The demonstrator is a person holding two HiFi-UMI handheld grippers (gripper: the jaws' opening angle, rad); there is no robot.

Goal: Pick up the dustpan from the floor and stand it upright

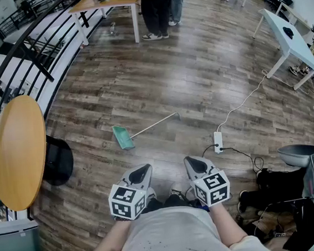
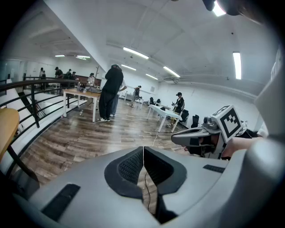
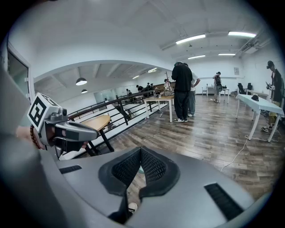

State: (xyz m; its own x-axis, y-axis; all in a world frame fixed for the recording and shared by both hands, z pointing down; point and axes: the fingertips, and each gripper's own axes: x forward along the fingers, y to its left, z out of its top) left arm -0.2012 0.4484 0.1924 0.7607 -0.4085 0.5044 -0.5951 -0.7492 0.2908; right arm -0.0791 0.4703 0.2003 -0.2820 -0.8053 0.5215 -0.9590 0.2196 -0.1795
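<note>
Grey plastic jaws of the left gripper (image 1: 142, 174) were pressed together on nothing, and those of the right gripper (image 1: 193, 165) were likewise closed and empty. Both were held low, close to the person's body.

Both would have to open before any grasp. The thin handle (image 1: 154, 123) looked likely to twist or slip in a pinch, letting the heavier pan end swing down. With nothing nearby to lean on, it might topple once stood up. The white cable (image 1: 243, 103) beside the handle's far tip could also snag.

The teal dustpan (image 1: 123, 137) lay flat on the wooden floor (image 1: 195, 62), ahead of the grippers and slightly to their left, well apart from both, its handle running away to the right.
</note>
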